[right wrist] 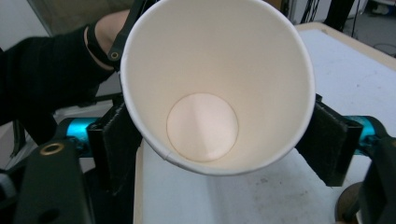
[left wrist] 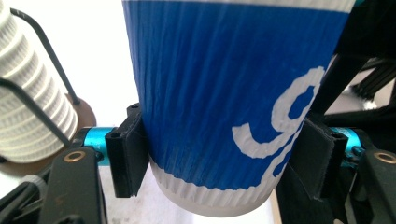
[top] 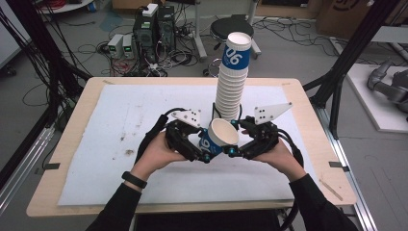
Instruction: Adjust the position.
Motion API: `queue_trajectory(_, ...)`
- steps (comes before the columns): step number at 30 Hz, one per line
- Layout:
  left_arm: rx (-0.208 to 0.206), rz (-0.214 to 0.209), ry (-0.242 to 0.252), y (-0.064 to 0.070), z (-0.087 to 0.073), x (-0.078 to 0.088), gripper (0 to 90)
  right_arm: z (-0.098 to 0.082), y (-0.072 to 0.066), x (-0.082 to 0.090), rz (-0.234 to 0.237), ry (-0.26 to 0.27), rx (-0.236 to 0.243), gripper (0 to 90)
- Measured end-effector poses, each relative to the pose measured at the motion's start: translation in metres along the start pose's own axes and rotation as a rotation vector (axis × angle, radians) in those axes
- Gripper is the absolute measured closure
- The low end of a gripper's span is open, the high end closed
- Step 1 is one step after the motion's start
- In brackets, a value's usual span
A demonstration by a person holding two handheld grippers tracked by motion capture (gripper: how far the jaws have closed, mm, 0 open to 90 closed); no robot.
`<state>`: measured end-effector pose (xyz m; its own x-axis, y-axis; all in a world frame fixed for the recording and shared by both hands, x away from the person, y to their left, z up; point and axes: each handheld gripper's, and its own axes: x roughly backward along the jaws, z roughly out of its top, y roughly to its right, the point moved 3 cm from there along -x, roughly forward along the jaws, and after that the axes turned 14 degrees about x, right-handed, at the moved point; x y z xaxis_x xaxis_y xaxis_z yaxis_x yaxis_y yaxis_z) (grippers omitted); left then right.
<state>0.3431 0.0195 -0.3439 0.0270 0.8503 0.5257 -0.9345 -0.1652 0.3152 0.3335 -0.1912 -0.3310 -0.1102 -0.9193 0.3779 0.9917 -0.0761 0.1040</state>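
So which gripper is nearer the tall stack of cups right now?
Right. The right gripper sits just below the stack of cups, slightly to its right; the left gripper sits farther left, clamped low on the loose cup.

Even, soft overhead light fills the room, with faint shadows on the white tabletop [top: 120, 120]. Both gripper views are slightly soft up close, and the far tabletop washes out to pale glare.

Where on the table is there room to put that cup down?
The white mat is bare on the whole left side, from the left tool out to the table's left edge, and along the front near the person. The middle is crowded: both tools, the cup and the tall cup stack behind.
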Motion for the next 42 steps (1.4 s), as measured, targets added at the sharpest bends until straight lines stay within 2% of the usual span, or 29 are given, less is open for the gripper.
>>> queue_trajectory(5, 0.0, -0.035, 0.081, 0.0, 0.001, 0.005, 29.4, 0.003, 0.0, 0.004, 0.019, 0.08, -0.025, 18.8)
queue_trajectory(8, 0.003, -0.049, 0.11, 0.0, 0.002, 0.005, 29.4, 0.005, 0.0, 0.005, 0.02, 0.12, -0.043, 18.7)
queue_trajectory(11, -0.004, -0.044, 0.116, 0.0, 0.002, 0.003, 29.3, 0.006, 0.0, 0.004, 0.017, 0.146, -0.061, 18.7)
queue_trajectory(16, 0.014, -0.07, 0.139, -0.001, 0.0, -0.001, 29.3, 0.006, 0.001, 0.005, 0.009, 0.178, -0.081, 18.7)
queue_trajectory(25, 0.025, -0.085, 0.143, -0.002, -0.002, -0.007, 29.5, 0.005, 0.001, 0.003, 0.008, 0.179, -0.082, 21.9)
queue_trajectory(27, 0.022, -0.083, 0.135, -0.002, -0.002, -0.008, 29.5, 0.005, 0.002, 0.003, 0.006, 0.173, -0.069, 22.6)
queue_trajectory(30, 0.021, -0.07, 0.118, -0.001, -0.003, -0.009, 29.0, 0.005, 0.001, 0.002, 0.014, 0.158, -0.065, 23.3)
queue_trajectory(35, 0.022, -0.032, 0.091, 0.001, -0.001, -0.01, 23.6, 0.005, -0.001, -0.001, -0.005, 0.114, -0.034, 23.7)
queue_trajectory(42, 0.032, -0.014, 0.128, 0.004, 0.004, -0.006, 22.1, 0.006, -0.001, -0.005, -0.008, 0.088, -0.022, 24.1)
